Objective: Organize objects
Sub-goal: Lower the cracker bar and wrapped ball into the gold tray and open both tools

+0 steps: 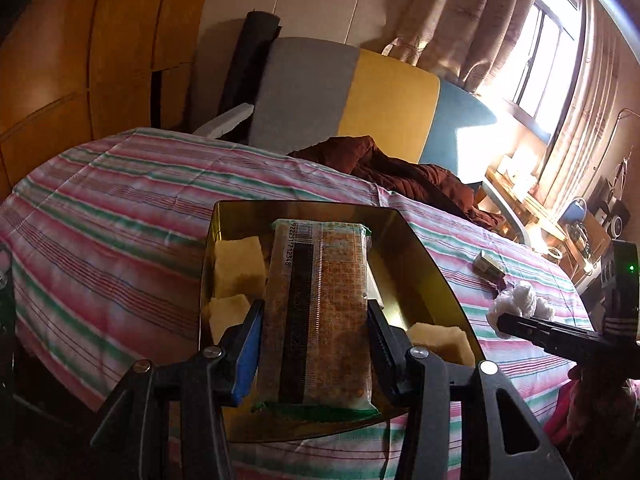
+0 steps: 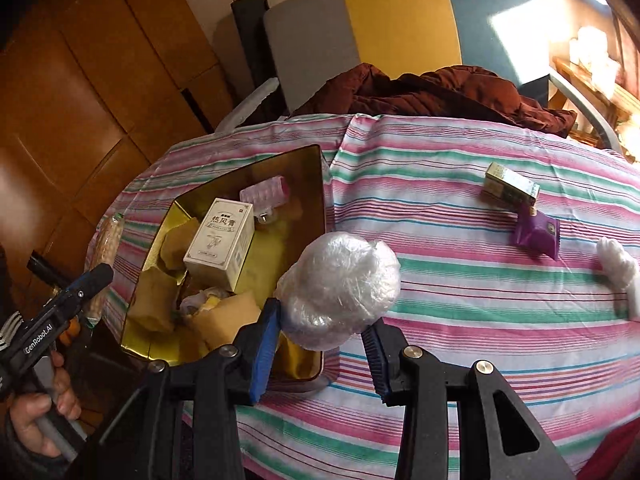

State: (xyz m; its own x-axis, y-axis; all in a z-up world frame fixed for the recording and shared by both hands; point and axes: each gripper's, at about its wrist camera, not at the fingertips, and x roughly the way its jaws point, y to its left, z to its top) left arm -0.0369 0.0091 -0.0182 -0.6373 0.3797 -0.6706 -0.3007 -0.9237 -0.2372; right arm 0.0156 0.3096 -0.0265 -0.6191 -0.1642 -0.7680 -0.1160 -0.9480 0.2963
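Left view first: my left gripper [image 1: 316,340] is pinching a long snack packet [image 1: 320,312] by its sides, and it hangs over the gold tin [image 1: 424,248] at twelve o'clock. Yellow foam blocks [image 1: 238,266] fill the tin's floor at ten o'clock. My right gripper [image 1: 536,328] pokes in at three o'clock.

Right view now: my right gripper [image 2: 320,340] is clamped on a crinkly plastic-wrapped ball [image 2: 340,288], poised over the tin's near corner at eleven o'clock. A white box [image 2: 220,240] already stands in the tin [image 2: 248,168]. A green box [image 2: 510,186] and a purple packet [image 2: 536,234] wait on the striped cloth [image 2: 460,300] at two o'clock.

The risk, I reckon: both loads heading for one crowded tin. The ball sits near the rim, so letting go here could roll it onto the cloth, and the packet may perch on the foam rather than settle.
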